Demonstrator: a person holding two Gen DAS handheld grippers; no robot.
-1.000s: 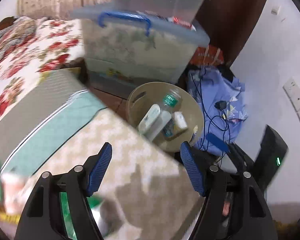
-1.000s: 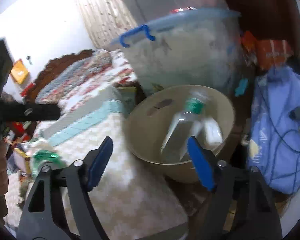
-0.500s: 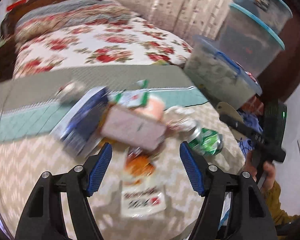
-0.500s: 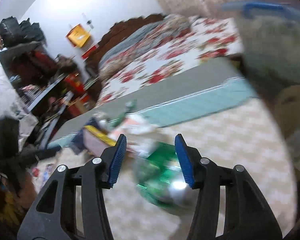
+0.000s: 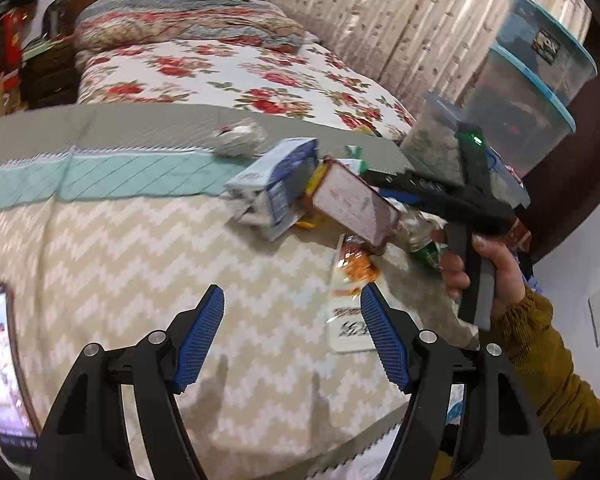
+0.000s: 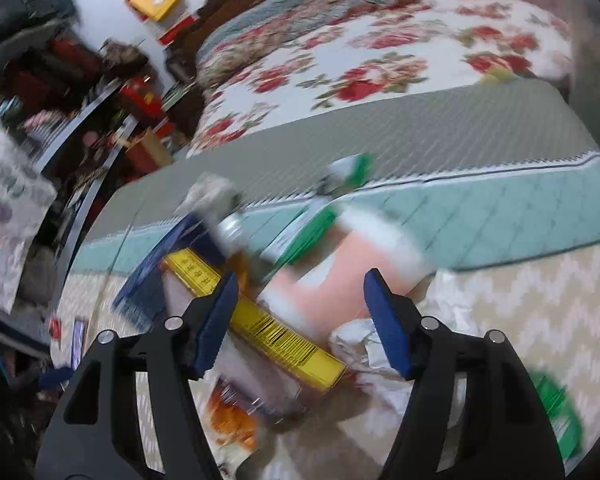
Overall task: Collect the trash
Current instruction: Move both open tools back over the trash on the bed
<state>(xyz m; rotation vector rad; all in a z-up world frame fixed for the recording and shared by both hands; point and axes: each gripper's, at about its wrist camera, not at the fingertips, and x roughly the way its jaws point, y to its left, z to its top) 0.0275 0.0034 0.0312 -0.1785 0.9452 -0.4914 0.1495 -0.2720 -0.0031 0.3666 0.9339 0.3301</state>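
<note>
Left tool (image 5: 292,336): jaws apart, empty, unchanged. Right tool (image 6: 300,320): spread wider than before (empty), lower centre, over trash pile (image 6: 284,312).

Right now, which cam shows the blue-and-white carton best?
Left wrist. There the blue-and-white carton is sharp and fully visible, lying on the zigzag-patterned cloth beside the pink-faced box. In the right wrist view it is only a motion-blurred dark-blue shape behind the yellow barcode box, partly hidden by that gripper's finger.

Bare cloth near, clutter far right

Open zigzag tablecloth (image 5: 148,264) ahead of left gripper (image 5: 292,336); trash pile (image 5: 320,200) and right gripper (image 5: 452,200) blocking far right.
</note>
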